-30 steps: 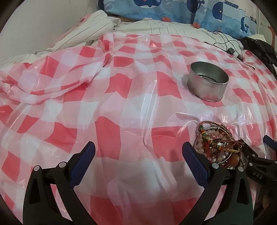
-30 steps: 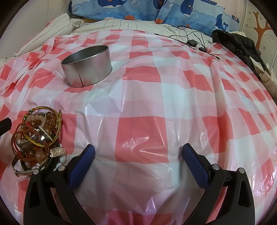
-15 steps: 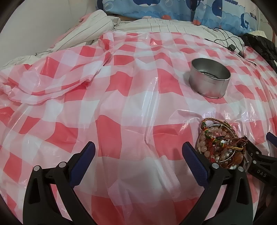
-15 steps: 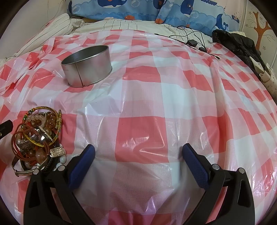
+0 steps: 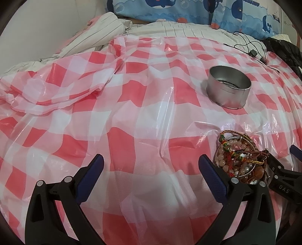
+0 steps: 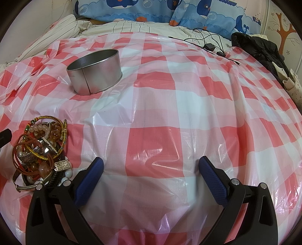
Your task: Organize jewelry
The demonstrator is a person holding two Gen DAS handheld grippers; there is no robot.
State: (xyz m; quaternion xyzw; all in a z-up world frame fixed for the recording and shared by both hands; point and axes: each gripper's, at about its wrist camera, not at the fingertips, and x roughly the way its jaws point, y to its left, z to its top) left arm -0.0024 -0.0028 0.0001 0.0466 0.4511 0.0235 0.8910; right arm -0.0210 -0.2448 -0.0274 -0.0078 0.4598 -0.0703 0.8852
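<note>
A tangled pile of bracelets and beads (image 5: 239,156) lies on the red-and-white checked plastic sheet (image 5: 132,113), just right of my left gripper (image 5: 151,160). The pile also shows in the right wrist view (image 6: 40,150), left of my right gripper (image 6: 151,164). A round silver tin (image 5: 228,90) stands open beyond the pile; it also shows in the right wrist view (image 6: 95,71). Both grippers are open and empty, low over the sheet. The right gripper's fingers (image 5: 279,169) show at the right edge of the left wrist view, touching the pile's far side.
The sheet covers a bed with striped bedding (image 6: 47,35) and blue whale pillows (image 6: 151,9) at the back. Black cables and a charger (image 6: 209,46) lie at the back right beside a black garment (image 6: 260,49). The sheet is bunched at the left (image 5: 56,88).
The left wrist view has shifted slightly, so the tin and the pile sit a little further from the right edge. The right wrist view is unchanged.
</note>
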